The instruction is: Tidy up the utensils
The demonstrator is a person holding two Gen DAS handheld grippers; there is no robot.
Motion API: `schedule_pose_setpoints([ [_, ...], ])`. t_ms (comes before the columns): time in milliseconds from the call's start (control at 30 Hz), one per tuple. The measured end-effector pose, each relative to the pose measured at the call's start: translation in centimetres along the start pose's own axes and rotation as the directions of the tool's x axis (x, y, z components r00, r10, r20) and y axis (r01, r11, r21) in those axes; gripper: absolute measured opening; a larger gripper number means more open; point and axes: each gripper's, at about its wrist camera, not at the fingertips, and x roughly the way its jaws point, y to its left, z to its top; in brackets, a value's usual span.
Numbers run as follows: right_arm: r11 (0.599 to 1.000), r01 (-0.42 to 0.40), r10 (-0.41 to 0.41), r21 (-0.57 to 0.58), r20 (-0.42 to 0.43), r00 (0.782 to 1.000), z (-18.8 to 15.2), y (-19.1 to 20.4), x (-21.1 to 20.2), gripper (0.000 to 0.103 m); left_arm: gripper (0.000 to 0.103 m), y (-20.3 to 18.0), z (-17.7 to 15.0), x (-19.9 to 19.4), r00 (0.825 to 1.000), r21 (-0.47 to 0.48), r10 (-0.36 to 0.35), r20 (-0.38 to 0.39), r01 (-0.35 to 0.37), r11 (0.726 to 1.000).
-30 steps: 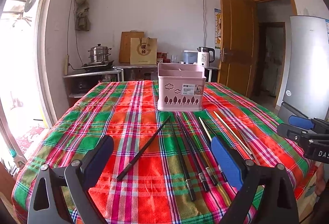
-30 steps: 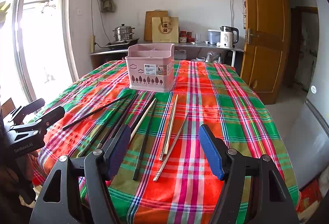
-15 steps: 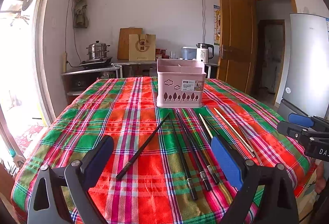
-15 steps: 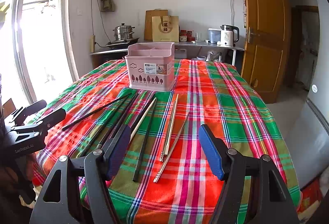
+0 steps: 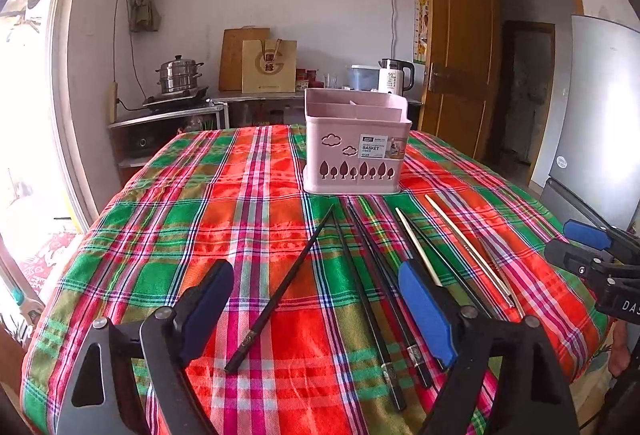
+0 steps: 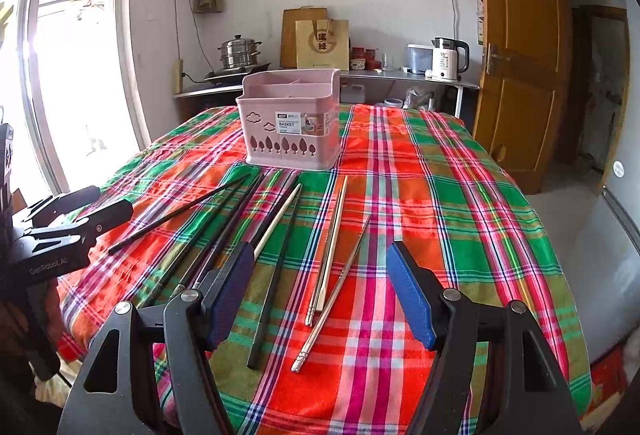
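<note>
A pink utensil basket [image 5: 356, 147] [image 6: 292, 123] with inner compartments stands upright at the middle of the plaid-covered table [image 5: 200, 219]. Several chopsticks lie loose in front of it: black ones [image 5: 286, 285] [image 6: 276, 283], a pale wooden one [image 5: 418, 247] [image 6: 278, 221] and metal ones [image 6: 332, 249] [image 5: 468, 247]. My left gripper [image 5: 320, 307] is open and empty above the near table edge, over the black chopsticks. My right gripper [image 6: 322, 291] is open and empty, hovering over the metal chopsticks. Each gripper shows at the edge of the other's view.
A counter along the far wall holds a steel steamer pot [image 5: 180, 75], a paper bag [image 5: 269, 66] and a white kettle [image 5: 394, 75]. A wooden door [image 5: 456, 51] and a grey fridge [image 5: 600, 107] stand to the right. A bright window fills the left.
Both views shift slightly, the left one lower and nearer the table. The chopsticks and basket have not moved. Both grippers stay open.
</note>
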Motion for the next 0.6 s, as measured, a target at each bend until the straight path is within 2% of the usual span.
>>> schedule_pose_setpoints([
  [67, 1.0, -0.008, 0.008, 0.001, -0.008, 1.0, 0.4, -0.2, 0.7, 0.069, 0.075, 0.7, 0.9, 1.6, 0.999, 0.008, 0.004, -0.035, -0.003, 1.0],
  [167, 1.0, -0.02, 0.02, 0.007, -0.032, 0.999, 1.3, -0.5, 2.2, 0.069, 0.069, 1.3, 2.1, 4.5, 0.995, 0.068, 0.025, -0.092, -0.019, 0.998],
  [267, 0.999, -0.032, 0.033, 0.006, -0.063, 0.998, 2.4, -0.6, 4.2, 0.067, 0.062, 1.4, 2.7, 7.8, 0.985, 0.131, 0.02, -0.173, 0.003, 0.991],
  [333, 0.999, -0.045, 0.045, -0.004, -0.092, 0.995, 3.0, -0.6, 5.8, 0.059, 0.06, 1.5, 2.9, 9.8, 0.974, 0.148, 0.001, -0.225, 0.033, 0.988],
  [400, 0.999, -0.048, 0.044, -0.022, -0.135, 0.99, 3.4, -0.4, 7.5, 0.046, 0.059, 1.5, 3.2, 11.3, 0.965, 0.158, -0.014, -0.261, 0.057, 0.986],
  [533, 0.995, -0.083, 0.071, -0.05, -0.218, 0.973, 4.1, 0.4, 10.7, 0.034, 0.057, 1.0, 3.6, 13.4, 0.951, 0.188, -0.035, -0.306, 0.096, 0.977],
  [600, 0.994, -0.096, 0.078, -0.059, -0.25, 0.965, 4.2, 0.9, 12.1, 0.026, 0.053, 0.7, 3.8, 14.4, 0.944, 0.197, -0.044, -0.327, 0.114, 0.974],
])
